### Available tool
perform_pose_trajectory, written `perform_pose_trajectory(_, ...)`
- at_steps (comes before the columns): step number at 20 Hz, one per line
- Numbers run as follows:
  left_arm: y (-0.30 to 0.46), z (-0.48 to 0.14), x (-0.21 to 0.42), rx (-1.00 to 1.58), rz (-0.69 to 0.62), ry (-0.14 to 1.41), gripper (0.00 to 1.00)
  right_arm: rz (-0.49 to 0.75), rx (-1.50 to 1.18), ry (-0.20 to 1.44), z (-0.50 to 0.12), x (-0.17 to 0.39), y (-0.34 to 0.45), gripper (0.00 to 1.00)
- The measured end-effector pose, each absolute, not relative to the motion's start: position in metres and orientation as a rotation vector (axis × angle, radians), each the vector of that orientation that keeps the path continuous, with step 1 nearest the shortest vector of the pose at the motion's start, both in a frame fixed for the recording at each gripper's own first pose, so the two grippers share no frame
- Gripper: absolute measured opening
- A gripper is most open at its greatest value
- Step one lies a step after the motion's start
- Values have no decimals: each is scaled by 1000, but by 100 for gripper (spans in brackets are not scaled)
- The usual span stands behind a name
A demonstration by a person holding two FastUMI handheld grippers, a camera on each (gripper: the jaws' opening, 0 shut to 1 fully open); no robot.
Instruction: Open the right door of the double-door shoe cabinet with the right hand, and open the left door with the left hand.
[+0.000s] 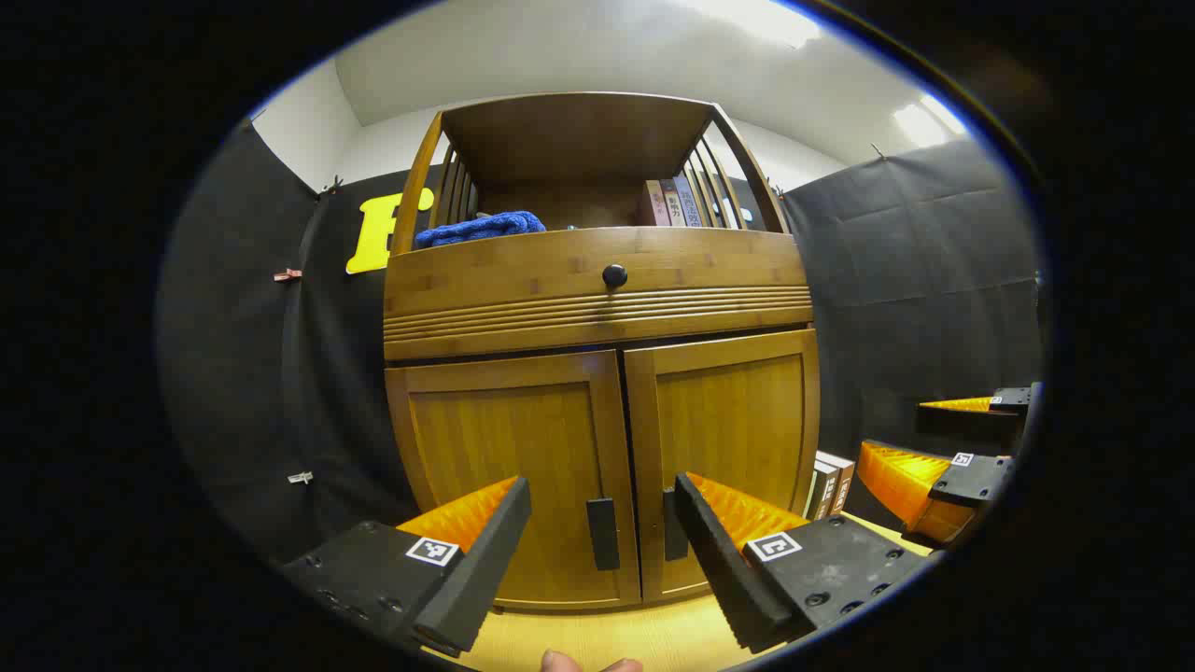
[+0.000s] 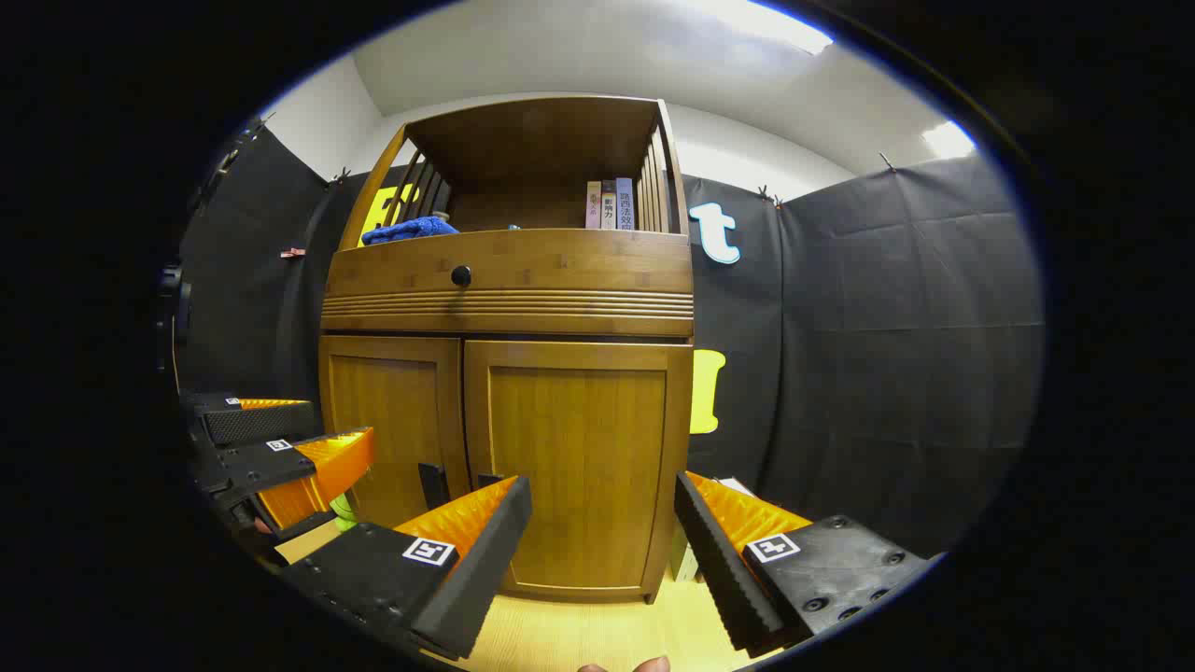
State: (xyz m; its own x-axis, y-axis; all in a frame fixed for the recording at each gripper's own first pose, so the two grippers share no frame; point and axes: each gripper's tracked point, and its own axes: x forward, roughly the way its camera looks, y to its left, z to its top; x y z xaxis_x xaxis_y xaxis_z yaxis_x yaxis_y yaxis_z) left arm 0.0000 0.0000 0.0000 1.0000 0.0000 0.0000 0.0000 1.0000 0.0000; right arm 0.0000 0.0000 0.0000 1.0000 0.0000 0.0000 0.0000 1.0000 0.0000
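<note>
A wooden shoe cabinet (image 1: 597, 280) stands ahead with both lower doors closed. In the left gripper view its left door (image 1: 509, 467) carries a dark handle (image 1: 602, 534) and its right door (image 1: 728, 439) a dark handle (image 1: 669, 525). My left gripper (image 1: 602, 499) is open, a short way in front of these handles. My right gripper (image 1: 943, 439) hangs open off to the right. In the right gripper view the right door (image 2: 574, 457) faces me and the left door's handle (image 2: 431, 485) shows. My right gripper (image 2: 602, 499) is open before the door, apart from it. The left gripper (image 2: 280, 434) is at the left.
A drawer with a round black knob (image 1: 614, 275) sits above the doors. The open shelf on top holds a blue cloth (image 1: 481, 227) and books (image 1: 674, 203). More books (image 1: 829, 483) lean beside the cabinet's right side. Black cloth walls surround it; the floor (image 1: 607, 635) is light wood.
</note>
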Motion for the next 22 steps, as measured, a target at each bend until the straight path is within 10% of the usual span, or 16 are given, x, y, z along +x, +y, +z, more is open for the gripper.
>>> perform_pose_trajectory(22, 12, -1, -1, -1, 6, -8, 96, -11, -7, -8, -5, 2, -1, 98)
